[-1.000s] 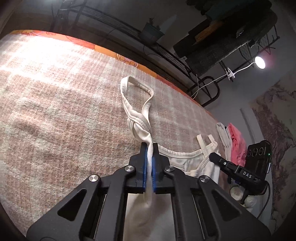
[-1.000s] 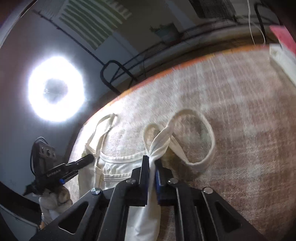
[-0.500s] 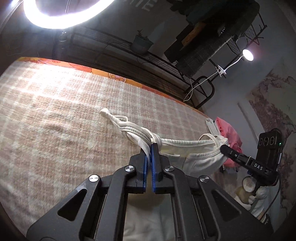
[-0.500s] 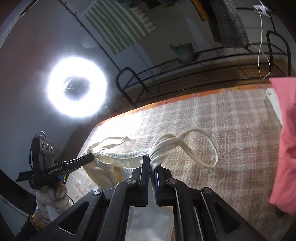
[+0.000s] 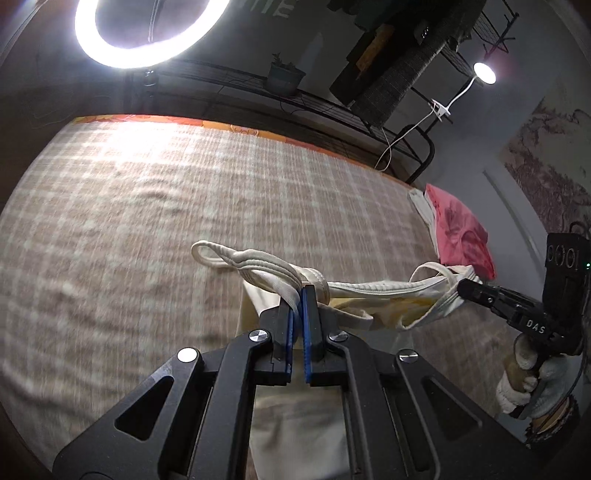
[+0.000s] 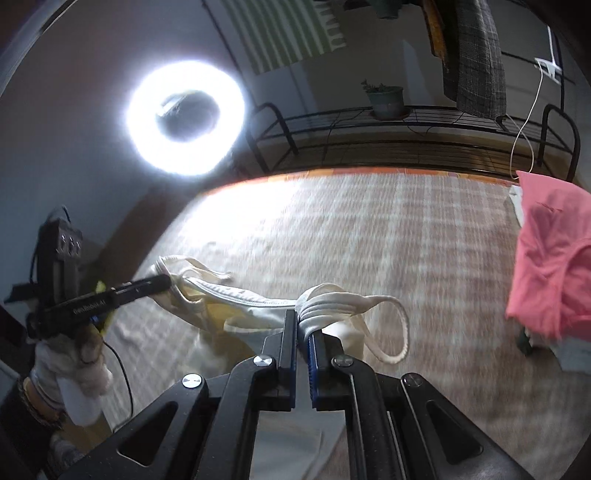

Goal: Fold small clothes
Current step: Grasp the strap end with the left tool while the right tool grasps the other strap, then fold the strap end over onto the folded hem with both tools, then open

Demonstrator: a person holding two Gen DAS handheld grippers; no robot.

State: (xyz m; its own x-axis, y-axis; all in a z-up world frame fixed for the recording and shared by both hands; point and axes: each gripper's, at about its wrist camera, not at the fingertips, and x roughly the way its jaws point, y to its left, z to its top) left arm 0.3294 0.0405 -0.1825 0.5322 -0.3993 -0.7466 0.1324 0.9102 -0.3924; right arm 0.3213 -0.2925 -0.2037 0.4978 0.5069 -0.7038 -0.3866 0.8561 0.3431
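- Compared with a second earlier, the white tank top (image 5: 373, 295) had been lifted off the plaid blanket (image 5: 147, 229) and hung stretched between the two grippers; before, its straps lay flat on the blanket.
- Both cameras had tipped up as well, so the ring light (image 5: 147, 33) now showed in the left wrist view, where earlier it was out of frame.
- The left gripper (image 5: 298, 295) had its blue-padded fingers (image 5: 291, 325) pressed nearly together, pinching a bunched shoulder strap of the top, whose loop end stuck out to the left above the blanket.
- The right gripper (image 6: 303, 321) likewise pinched the other bunched strap between near-closed fingers (image 6: 291, 332), with a loose loop drooping to the right.
- In each view the other gripper appeared at the side, its tip in the far corner of the neckline, held by a hand in a white glove (image 5: 532, 384).
- The body of the garment hung down below the fingers, hiding part of the blanket.
- A pink garment (image 6: 550, 258) lay on a pile at the blanket's right edge, well apart from the top.
- A black metal rack (image 6: 406, 136) with a potted plant (image 6: 384, 99) stood beyond the blanket.
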